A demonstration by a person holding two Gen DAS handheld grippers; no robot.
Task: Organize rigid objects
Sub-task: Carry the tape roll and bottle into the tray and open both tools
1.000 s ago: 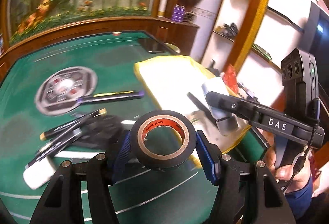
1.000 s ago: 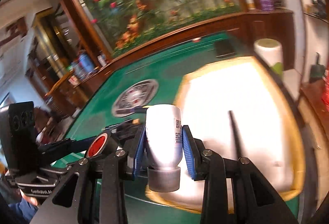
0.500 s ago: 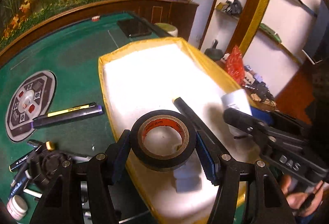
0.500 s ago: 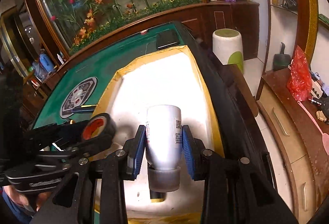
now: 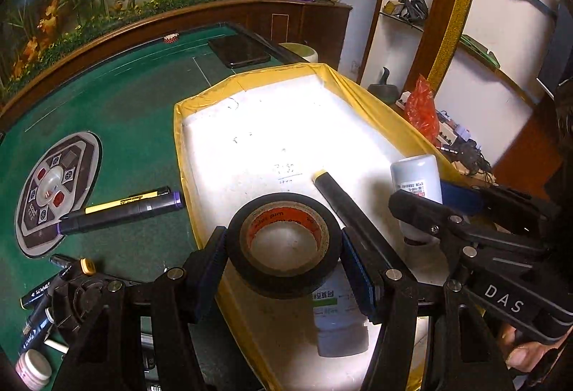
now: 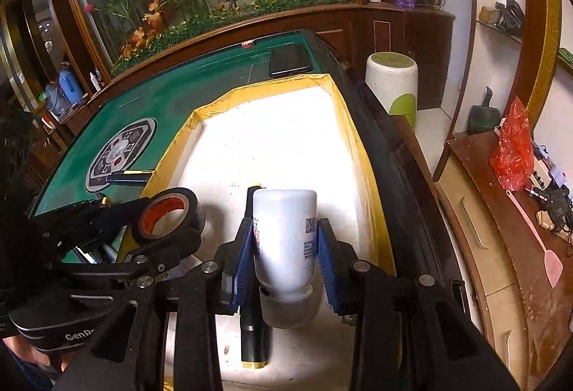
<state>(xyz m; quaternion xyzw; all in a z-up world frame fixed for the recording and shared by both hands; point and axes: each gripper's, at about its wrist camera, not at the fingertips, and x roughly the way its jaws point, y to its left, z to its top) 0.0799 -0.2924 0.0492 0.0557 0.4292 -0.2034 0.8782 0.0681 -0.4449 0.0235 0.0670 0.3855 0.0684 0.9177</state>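
Observation:
A black tape roll [image 5: 283, 280] with an orange core sits between the blue pads of my left gripper [image 5: 283, 247], which is shut on it over the near end of a white tray with a yellow taped rim [image 5: 179, 154]. My right gripper [image 6: 284, 244] is shut on a white bottle [image 6: 284, 222], cap end toward the camera, just right of the tape roll [image 6: 196, 210] and also above the tray [image 6: 365, 154]. Inside the tray lie a black marker [image 5: 343, 208] and another white bottle [image 5: 336, 319], partly hidden under my left fingers.
On the green table left of the tray lie two markers [image 5: 121, 208], a round control panel [image 5: 53, 186], more pens and a small white jar [image 5: 32, 369]. A dark phone [image 5: 240, 50] lies at the far edge. A white stool [image 6: 392, 82] stands beyond the table's right edge.
Both grippers carried their loads from over the green table to above the tray, then held still for the last half second. Both grips are unchanged.

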